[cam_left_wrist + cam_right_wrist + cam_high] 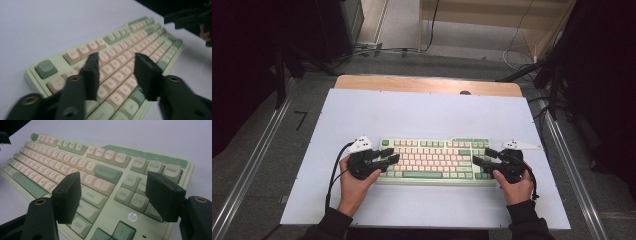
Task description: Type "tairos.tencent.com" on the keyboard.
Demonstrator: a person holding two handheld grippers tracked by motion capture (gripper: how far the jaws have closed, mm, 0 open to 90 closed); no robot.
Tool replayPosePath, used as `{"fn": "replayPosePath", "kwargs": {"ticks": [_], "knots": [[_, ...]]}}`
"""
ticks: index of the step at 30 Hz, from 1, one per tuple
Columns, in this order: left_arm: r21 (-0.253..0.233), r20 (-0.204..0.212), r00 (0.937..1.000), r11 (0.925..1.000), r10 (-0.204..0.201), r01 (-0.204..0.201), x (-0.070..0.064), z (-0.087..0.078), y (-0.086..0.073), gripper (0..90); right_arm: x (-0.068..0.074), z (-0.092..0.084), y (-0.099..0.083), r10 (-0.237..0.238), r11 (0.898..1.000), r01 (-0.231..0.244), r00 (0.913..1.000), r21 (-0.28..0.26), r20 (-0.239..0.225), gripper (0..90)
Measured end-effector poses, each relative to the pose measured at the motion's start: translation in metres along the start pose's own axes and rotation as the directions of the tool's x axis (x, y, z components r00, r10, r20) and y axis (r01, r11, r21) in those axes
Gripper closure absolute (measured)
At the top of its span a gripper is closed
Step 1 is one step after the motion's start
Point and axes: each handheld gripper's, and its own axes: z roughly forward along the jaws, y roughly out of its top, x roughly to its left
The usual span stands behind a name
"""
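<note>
The person holds the left tool (393,159) over the left end and the right tool (478,160) over the right end of the pale green plastic keyboard with cream and darker green keycaps (434,160), which lies flat on the white worktop (422,112), near the person's edge and about in the middle. I think the main risk is a lopsided grip: if one tool closes on the frame and the other only on keycaps, the keyboard can tilt or twist when it goes up, and a keycap may pop off. A jaw tip can also press keys down or scratch them, because the jaws hang very close above the rows. In the left gripper view the left tool (117,75) stands about half open, with letter keys between the jaws but nothing gripped. In the right gripper view the right tool (120,195) stands wide open over the Enter key and the navigation block, also holding nothing. The keyboard looks clean and complete: function keys on the top row, a long dark green space bar, a darker green strip at the top right corner, and a small round logo near the arrow keys. Its smooth plastic edges may be slippery for hard jaws.
</note>
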Motion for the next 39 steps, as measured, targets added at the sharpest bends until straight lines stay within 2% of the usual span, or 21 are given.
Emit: {"fn": "replayPosePath", "kwargs": {"ticks": [1,2,3,4,5,7,8,9,11,14,18,19,20,22,23,24,25,29,39], "knots": [[-0.026,-0.009,0.9999,0.9996,-0.006,0.005,0.0,-0.003,0.001,48.6,0.001,0.0,0.0,-0.002,1.0,0.002,1.0,0.001,-0.001,27.6],[-0.048,-0.024,0.9996,0.9988,-0.013,0.012,0.0,-0.004,0.001,48.6,0.001,0.0,0.0,-0.002,1.0,0.002,1.0,0.001,-0.001,27.6],[-0.06,-0.029,0.9993,0.9979,-0.023,0.021,0.003,-0.006,0.001,41.2,0.002,0.001,0.001,-0.004,1.0,0.004,1.0,0.001,-0.005,27.6],[-0.067,-0.034,0.999,0.9974,-0.03,0.027,0.004,-0.007,0.001,41.2,0.002,0.001,0.001,-0.004,1.0,0.004,1.0,0.001,-0.005,27.6],[-0.073,-0.047,0.998,0.9966,-0.043,0.039,0.007,-0.008,0.0,36.3,0.004,0.002,0.001,-0.009,1.0,0.009,0.9999,0.0,-0.008,27.6],[-0.078,-0.067,0.995,0.9946,-0.074,0.069,0.013,-0.009,-0.001,34.9,0.006,0.004,0.002,-0.01,1.0,0.01,0.9999,-0.002,-0.014,27.6],[-0.085,-0.09,0.9917,0.9928,-0.092,0.084,0.016,-0.01,-0.002,34.4,0.007,0.005,0.003,-0.01,1.0,0.01,0.9998,0.002,-0.017,27.6],[-0.085,-0.09,0.9917,0.9928,-0.092,0.084,0.016,-0.01,-0.002,32.7,0.007,0.005,0.003,-0.01,1.0,0.01,0.9998,0.002,-0.017,27.6],[-0.105,-0.12,0.9858,0.9889,-0.117,0.105,0.02,-0.013,-0.003,32.1,0.012,0.009,0.005,-0.019,1.0,0.019,0.9995,-0.001,-0.027,27.7],[-0.136,-0.127,0.9807,0.9819,-0.149,0.132,0.023,-0.016,-0.005,32.9,0.013,0.012,0.007,-0.023,1.0,0.023,0.9993,-0.001,-0.03,30.4],[-0.134,-0.126,0.9798,0.9813,-0.155,0.138,0.025,-0.016,-0.006,34.6,0.019,0.016,0.013,-0.033,0.999,0.032,0.9979,-0.009,-0.056,51.5],[-0.135,-0.125,0.9796,0.9809,-0.158,0.141,0.025,-0.015,-0.006,34.8,0.024,0.019,0.016,-0.053,0.999,0.052,0.9948,-0.014,-0.087,68.4],[-0.135,-0.124,0.9797,0.9809,-0.157,0.14,0.024,-0.015,-0.007,34.8,0.024,0.019,0.016,-0.053,0.999,0.052,0.9948,-0.014,-0.087,68.4],[-0.132,-0.12,0.9805,0.9814,-0.156,0.14,0.024,-0.014,-0.007,34.8,0.029,0.023,0.018,-0.059,0.998,0.059,0.9913,-0.003,-0.118,83.4],[-0.131,-0.12,0.9804,0.9815,-0.156,0.14,0.023,-0.013,-0.007,34.8,0.032,0.026,0.019,-0.063,0.998,0.063,0.9895,0.0,-0.13,87.7],[-0.129,-0.121,0.9805,0.9818,-0.155,0.139,0.023,-0.013,-0.007,34.9,0.037,0.033,0.021,-0.07,0.997,0.072,0.9858,0.009,-0.153,88.0],[-0.13,-0.122,0.9804,0.9817,-0.155,0.139,0.023,-0.013,-0.007,34.9,0.037,0.033,0.021,-0.07,0.997,0.072,0.9858,0.009,-0.153,88.0],[-0.132,-0.124,0.9799,0.9813,-0.156,0.14,0.023,-0.014,-0.007,34.9,0.052,0.05,0.026,-0.098,0.994,0.104,0.9777,0.023,-0.186,88.0],[-0.125,-0.117,0.9816,0.9829,-0.151,0.136,0.022,-0.013,-0.007,35.0,0.072,0.084,0.028,-0.129,0.986,0.147,0.9735,0.081,-0.188,88.0]]}}
